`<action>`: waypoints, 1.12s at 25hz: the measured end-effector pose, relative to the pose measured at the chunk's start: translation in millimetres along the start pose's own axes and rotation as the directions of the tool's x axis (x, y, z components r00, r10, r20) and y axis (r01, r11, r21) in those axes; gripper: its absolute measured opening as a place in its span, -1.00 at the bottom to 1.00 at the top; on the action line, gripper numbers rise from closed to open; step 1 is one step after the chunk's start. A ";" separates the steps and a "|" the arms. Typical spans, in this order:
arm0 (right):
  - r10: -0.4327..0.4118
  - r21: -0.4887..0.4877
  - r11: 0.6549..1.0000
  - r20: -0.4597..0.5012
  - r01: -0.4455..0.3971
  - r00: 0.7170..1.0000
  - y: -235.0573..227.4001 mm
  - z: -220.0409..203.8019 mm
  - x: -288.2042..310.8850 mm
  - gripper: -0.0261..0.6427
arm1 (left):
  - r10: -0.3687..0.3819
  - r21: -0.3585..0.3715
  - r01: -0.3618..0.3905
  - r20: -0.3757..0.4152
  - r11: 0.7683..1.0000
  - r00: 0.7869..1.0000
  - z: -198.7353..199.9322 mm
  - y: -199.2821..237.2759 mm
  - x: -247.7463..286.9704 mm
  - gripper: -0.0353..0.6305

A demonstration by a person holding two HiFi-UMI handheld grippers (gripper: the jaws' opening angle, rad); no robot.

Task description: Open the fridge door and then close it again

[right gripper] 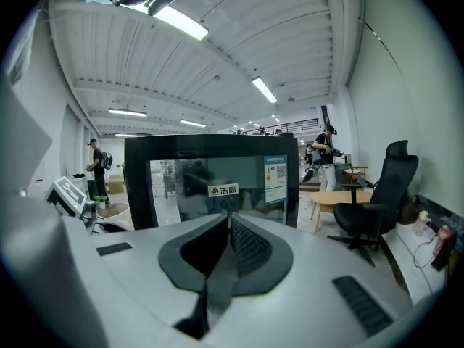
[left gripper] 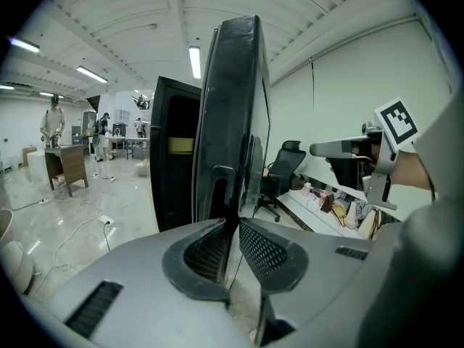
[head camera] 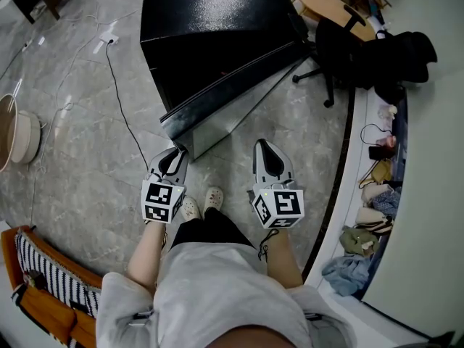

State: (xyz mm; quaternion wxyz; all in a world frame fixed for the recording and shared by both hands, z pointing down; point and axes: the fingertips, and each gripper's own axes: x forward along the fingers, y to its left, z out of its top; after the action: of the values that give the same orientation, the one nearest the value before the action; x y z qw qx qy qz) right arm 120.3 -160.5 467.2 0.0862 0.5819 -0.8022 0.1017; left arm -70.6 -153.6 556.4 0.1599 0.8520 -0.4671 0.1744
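Note:
The black fridge [head camera: 210, 20] stands in front of me with its glass door [head camera: 239, 85] swung partly out towards me. My left gripper [head camera: 176, 151] is at the door's free edge, shut on it. In the left gripper view the door [left gripper: 232, 114] stands edge-on, its edge pinched between the two pads of the left gripper [left gripper: 233, 223], and the dark fridge body [left gripper: 174, 158] shows behind. My right gripper [head camera: 264, 145] hovers in front of the door, apart from it. In the right gripper view the right gripper [right gripper: 227, 220] is shut on nothing and faces the door's glass front [right gripper: 217, 176].
A black office chair [head camera: 341, 42] and a wooden table [head camera: 330, 6] stand right of the fridge. A low ledge with clutter [head camera: 373, 194] runs along the right. A cable [head camera: 119, 100] crosses the floor at left. My feet [head camera: 203, 203] are close to the door. People [left gripper: 52, 125] stand far off.

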 end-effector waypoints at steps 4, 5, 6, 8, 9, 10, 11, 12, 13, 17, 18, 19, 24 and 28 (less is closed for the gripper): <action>0.001 0.000 1.000 0.002 -0.001 1.000 0.4 2.0 3.0 -0.85 | 0.013 -0.006 -0.013 0.004 1.000 1.000 4.4 15.2 4.9 -0.71; 0.001 0.000 1.000 0.003 -0.001 1.000 0.5 2.3 4.0 -0.85 | 0.016 -0.006 -0.016 0.005 1.000 1.000 5.5 19.5 6.6 -0.71; 0.001 0.000 1.000 0.003 -0.001 1.000 0.8 2.5 4.9 -0.85 | 0.019 -0.005 -0.019 0.005 1.000 1.000 6.5 23.8 8.2 -0.71; 0.001 -0.002 1.000 0.003 -0.001 1.000 1.7 2.9 6.6 -0.85 | 0.024 -0.003 -0.024 0.005 1.000 1.000 8.8 32.2 11.3 -0.70; 0.002 -0.002 1.000 0.003 -0.002 1.000 2.2 3.2 7.5 -0.85 | 0.026 -0.002 -0.026 0.005 1.000 1.000 10.0 36.2 12.8 -0.70; 0.002 -0.002 1.000 0.002 -0.002 1.000 2.6 3.6 8.5 -0.85 | 0.028 -0.001 -0.028 0.004 1.000 1.000 11.3 40.3 14.5 -0.69; 0.003 -0.003 1.000 0.002 -0.003 1.000 2.8 4.1 9.8 -0.85 | 0.030 0.000 -0.030 0.003 1.000 1.000 12.5 44.3 16.4 -0.69; 0.004 -0.003 1.000 0.001 -0.004 1.000 2.8 4.4 11.2 -0.85 | 0.032 0.001 -0.032 0.002 0.999 0.999 13.7 48.2 18.5 -0.69; 0.005 -0.003 1.000 0.001 -0.005 1.000 2.7 4.7 12.6 -0.85 | 0.035 0.001 -0.035 0.001 0.999 0.999 15.0 52.0 20.7 -0.68; 0.011 -0.006 1.000 0.001 -0.010 1.000 3.9 7.0 17.7 -0.85 | 0.043 0.000 -0.043 -0.003 0.999 0.999 20.6 66.1 27.2 -0.67; 0.012 -0.006 1.000 0.001 -0.012 1.000 3.8 7.6 18.9 -0.85 | 0.044 0.003 -0.044 -0.005 0.999 0.999 21.6 69.2 29.0 -0.67; 0.013 -0.006 1.000 0.002 -0.013 1.000 3.5 8.0 20.3 -0.85 | 0.044 0.005 -0.044 -0.007 0.999 0.999 22.5 72.2 31.1 -0.66; 0.017 -0.011 1.000 0.003 -0.017 1.000 3.5 10.4 26.7 -0.85 | 0.048 0.013 -0.048 -0.015 0.999 0.999 27.5 88.4 40.9 -0.65; 0.017 -0.012 1.000 0.006 -0.017 1.000 2.5 13.1 30.0 -0.85 | 0.053 0.011 -0.052 -0.029 0.999 0.998 32.9 99.5 48.7 -0.65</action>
State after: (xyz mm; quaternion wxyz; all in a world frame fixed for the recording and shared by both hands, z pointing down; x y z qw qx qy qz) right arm 108.5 -190.6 462.1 0.0862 0.5747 -0.8081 0.0959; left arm -125.9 -255.0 559.8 0.1575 0.8376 -0.4860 0.1933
